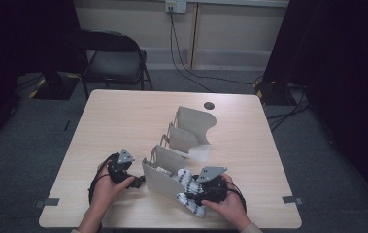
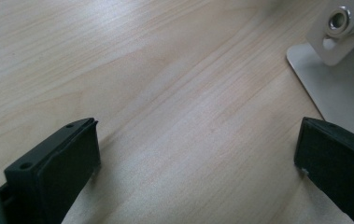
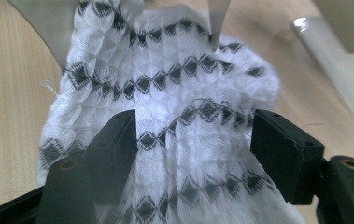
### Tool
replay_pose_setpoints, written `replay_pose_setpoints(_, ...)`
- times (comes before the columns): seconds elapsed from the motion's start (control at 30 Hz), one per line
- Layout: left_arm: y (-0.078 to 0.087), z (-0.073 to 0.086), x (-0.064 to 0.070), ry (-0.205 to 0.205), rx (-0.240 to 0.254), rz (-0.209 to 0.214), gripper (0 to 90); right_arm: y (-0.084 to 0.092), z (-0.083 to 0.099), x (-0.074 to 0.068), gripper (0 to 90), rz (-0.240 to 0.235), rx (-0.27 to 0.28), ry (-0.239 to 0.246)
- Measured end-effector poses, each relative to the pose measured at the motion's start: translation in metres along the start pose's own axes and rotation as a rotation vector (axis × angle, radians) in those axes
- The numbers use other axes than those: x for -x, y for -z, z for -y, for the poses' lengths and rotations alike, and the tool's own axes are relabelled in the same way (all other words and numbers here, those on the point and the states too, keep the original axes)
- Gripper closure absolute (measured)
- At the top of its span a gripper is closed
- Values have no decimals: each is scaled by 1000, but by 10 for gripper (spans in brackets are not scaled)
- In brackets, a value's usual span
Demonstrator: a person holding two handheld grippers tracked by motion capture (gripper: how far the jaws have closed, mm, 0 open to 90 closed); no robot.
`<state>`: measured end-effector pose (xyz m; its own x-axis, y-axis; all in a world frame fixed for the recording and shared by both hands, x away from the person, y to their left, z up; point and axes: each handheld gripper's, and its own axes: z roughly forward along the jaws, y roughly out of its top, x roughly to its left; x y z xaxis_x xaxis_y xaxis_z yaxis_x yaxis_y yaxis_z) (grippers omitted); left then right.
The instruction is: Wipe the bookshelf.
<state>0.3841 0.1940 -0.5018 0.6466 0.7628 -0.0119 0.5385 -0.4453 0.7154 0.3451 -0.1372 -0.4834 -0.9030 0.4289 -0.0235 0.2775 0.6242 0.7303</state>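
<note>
A white metal rack (image 1: 161, 180) with several upright dividers stands across the middle of the wooden table (image 1: 123, 121). A white cloth with rows of black diamonds (image 1: 187, 187) lies draped over the rack's near right end. My right gripper (image 1: 192, 195) hovers right over that cloth (image 3: 179, 88). Its jaws stand wide apart with a fold of the fabric bulging between them, and the pads do not pinch it. My left gripper (image 1: 137, 180) rests low by the rack's near left end. It (image 2: 195, 149) is open over bare wood, beside a corner of the rack's base (image 2: 338, 93).
A round black hole (image 1: 209, 105) sits in the tabletop behind the rack. A black chair (image 1: 113, 60) stands beyond the far edge, with cables (image 1: 186, 68) on the floor. The table's front edge runs just under both hands.
</note>
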Motion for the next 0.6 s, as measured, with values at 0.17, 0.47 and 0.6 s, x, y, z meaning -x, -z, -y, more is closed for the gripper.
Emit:
replay_pose_setpoints(0.17,0,0,0,0,0,0,0,-4,5,0,561,-24,-8,-30)
replay_pose_setpoints(0.47,0,0,0,0,0,0,0,15,12,13,768,-14,-20,-125)
replay_pose_setpoints(0.6,0,0,0,0,0,1,0,29,16,25,779,28,-2,-167)
